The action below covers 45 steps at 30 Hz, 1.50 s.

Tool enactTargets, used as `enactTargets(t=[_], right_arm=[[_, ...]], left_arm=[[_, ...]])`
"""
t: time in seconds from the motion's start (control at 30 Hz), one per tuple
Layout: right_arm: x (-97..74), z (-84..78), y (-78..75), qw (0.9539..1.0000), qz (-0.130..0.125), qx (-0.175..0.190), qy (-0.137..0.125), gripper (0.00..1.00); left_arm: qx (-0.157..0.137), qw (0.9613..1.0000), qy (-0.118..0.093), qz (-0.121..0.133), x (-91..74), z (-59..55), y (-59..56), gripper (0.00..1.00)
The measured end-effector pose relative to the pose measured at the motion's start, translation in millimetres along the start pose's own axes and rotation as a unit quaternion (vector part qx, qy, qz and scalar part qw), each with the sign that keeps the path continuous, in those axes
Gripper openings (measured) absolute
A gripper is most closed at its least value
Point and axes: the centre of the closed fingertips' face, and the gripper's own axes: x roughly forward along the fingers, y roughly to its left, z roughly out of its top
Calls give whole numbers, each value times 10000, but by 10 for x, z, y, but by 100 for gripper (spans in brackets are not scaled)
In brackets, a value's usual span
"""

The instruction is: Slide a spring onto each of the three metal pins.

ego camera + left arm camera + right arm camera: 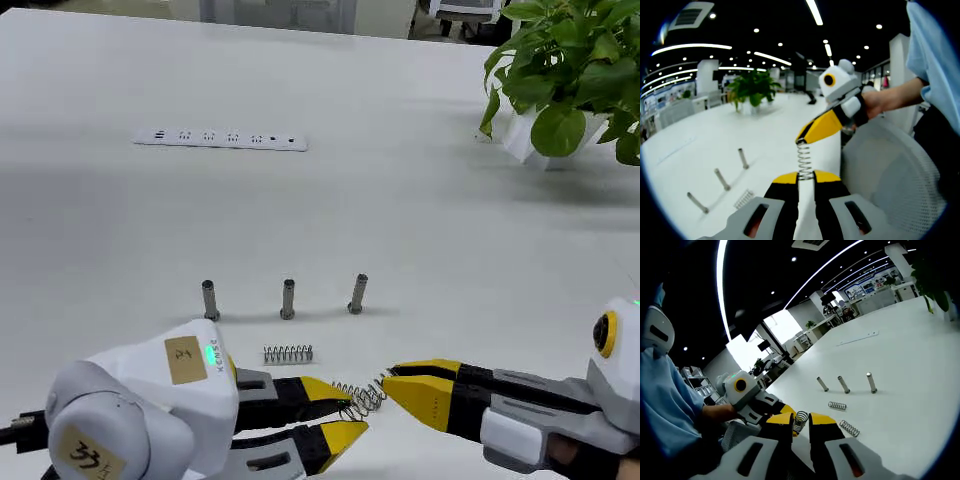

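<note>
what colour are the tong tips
Yellow on left tongs and right tongs, both gripping the spring; best in head view.

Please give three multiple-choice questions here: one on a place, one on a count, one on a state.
1. The loose spring lies: A) on the table just before the middle pin; B) atop a pin; C) at the table's far edge.
2. Pins standing: A) two; B) three; C) five.
3. The pins are: A) wearing springs; B) bare; C) fallen.
Answers: A, it lies before the middle pin; B, left pin and right pin flank it; B, no coil rings any shaft.
</note>
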Motion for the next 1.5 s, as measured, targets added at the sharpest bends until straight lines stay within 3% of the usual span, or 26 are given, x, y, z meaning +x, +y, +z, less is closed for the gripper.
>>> enactTargets(t=[0.27,0.43,0.6,0.9,1.2,1.27,1.33,1.43,1.5], right_arm=[[42,-3,46,9999,19,-142,86,12],[73,-4,109,9983,-16,-531,225,12],[111,-39,167,9963,-27,-778,366,12],[149,-85,244,9887,13,-1376,588,12],[140,-70,230,9856,24,-1556,660,12],[130,-86,236,9808,66,-1794,757,13],[127,-81,223,9766,20,-1997,798,23],[95,-94,235,9611,149,-2501,1164,27],[83,-97,236,9460,270,-2850,1522,27]], left_arm=[[-4,10000,48,-18,1,-17,-9,10],[-75,9999,78,20,22,-39,-7,10],[-146,9998,102,5,34,-64,-39,10],[-211,9997,140,3,41,-102,-66,10],[-167,9998,107,14,18,-90,-65,10],[-139,9999,82,3,12,-75,-71,10],[-131,9999,79,-10,12,-62,-75,10],[31,9998,177,-56,13,-67,-82,10],[134,9995,253,-114,23,-81,-89,10]])
